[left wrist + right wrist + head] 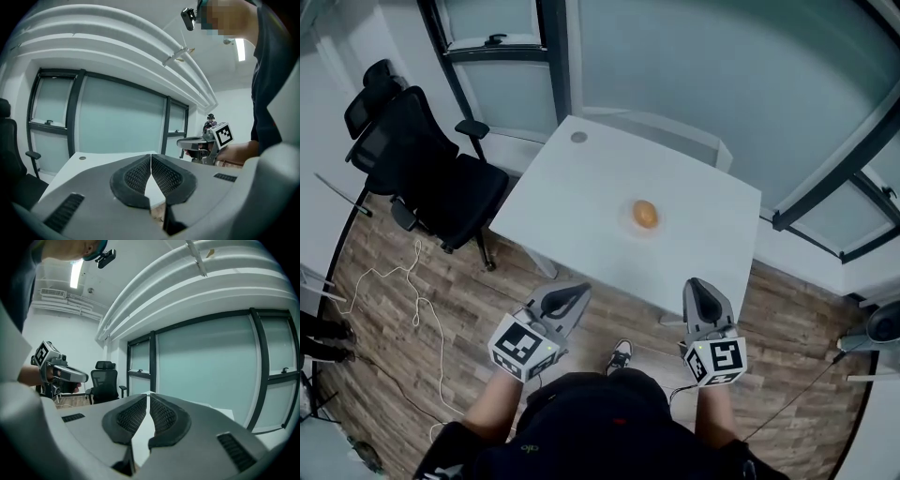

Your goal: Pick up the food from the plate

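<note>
Here, round orange food (645,215) on a pale plate (630,228) near the middle of the white table (572,202), well in from every edge, open tabletop around it; left gripper (577,292) and right gripper (696,285) both closed on nothing, short of the near edge, over wood floor (459,291); black chair (441,178) beside the left edge

Food (645,215) too small to identify; plate (629,227) barely distinguishable from table (572,197).
</note>
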The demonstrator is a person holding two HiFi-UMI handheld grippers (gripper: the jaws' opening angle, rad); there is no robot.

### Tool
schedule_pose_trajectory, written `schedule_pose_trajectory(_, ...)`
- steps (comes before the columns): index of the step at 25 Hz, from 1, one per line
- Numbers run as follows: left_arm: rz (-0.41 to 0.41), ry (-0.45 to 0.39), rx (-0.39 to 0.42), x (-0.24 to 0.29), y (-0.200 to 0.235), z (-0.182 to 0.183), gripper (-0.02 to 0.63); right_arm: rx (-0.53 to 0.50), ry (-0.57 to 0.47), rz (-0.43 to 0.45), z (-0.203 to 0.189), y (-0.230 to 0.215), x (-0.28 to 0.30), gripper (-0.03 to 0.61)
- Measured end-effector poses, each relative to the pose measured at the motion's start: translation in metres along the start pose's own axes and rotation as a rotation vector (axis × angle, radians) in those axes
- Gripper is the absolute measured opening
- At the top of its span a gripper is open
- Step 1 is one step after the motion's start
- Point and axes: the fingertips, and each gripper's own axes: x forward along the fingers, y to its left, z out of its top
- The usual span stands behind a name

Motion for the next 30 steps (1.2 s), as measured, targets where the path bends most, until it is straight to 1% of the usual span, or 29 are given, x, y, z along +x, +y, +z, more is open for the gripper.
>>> schedule_pose_trajectory(2,0.008,0.014,0.006,0.024,0.002,0.002,0.023,0.008,0.002,0.012,-0.002,-0.022,0.012,0.038)
schedule_pose_trajectory(6,0.043,0.031,-0.007,0.062,0.012,0.006,0.023,0.039,0.022,0.025,-0.010,-0.059,0.035,0.038)
schedule_pose_trajectory(12,0.076,0.061,-0.062,0.094,0.034,-0.003,0.023,0.044,0.033,0.043,-0.020,-0.089,0.069,0.038)
schedule_pose_trajectory(15,0.078,0.059,-0.069,0.103,0.049,-0.003,0.023,0.043,0.047,0.036,-0.023,-0.095,0.084,0.038)
schedule_pose_trajectory(19,0.084,0.031,-0.085,0.113,0.080,-0.001,0.023,0.029,0.067,0.033,-0.023,-0.090,0.109,0.038)
schedule_pose_trajectory(22,0.051,0.032,-0.080,0.122,0.100,0.001,0.023,0.025,0.106,0.042,-0.024,-0.081,0.130,0.038)
schedule_pose_trajectory(25,0.010,0.037,-0.076,0.130,0.120,0.005,0.023,0.015,0.128,0.028,-0.024,-0.078,0.152,0.040)
schedule_pose_trajectory(30,-0.012,0.058,-0.106,0.133,0.153,-0.007,0.023,-0.018,0.203,-0.016,-0.049,-0.078,0.201,0.047)
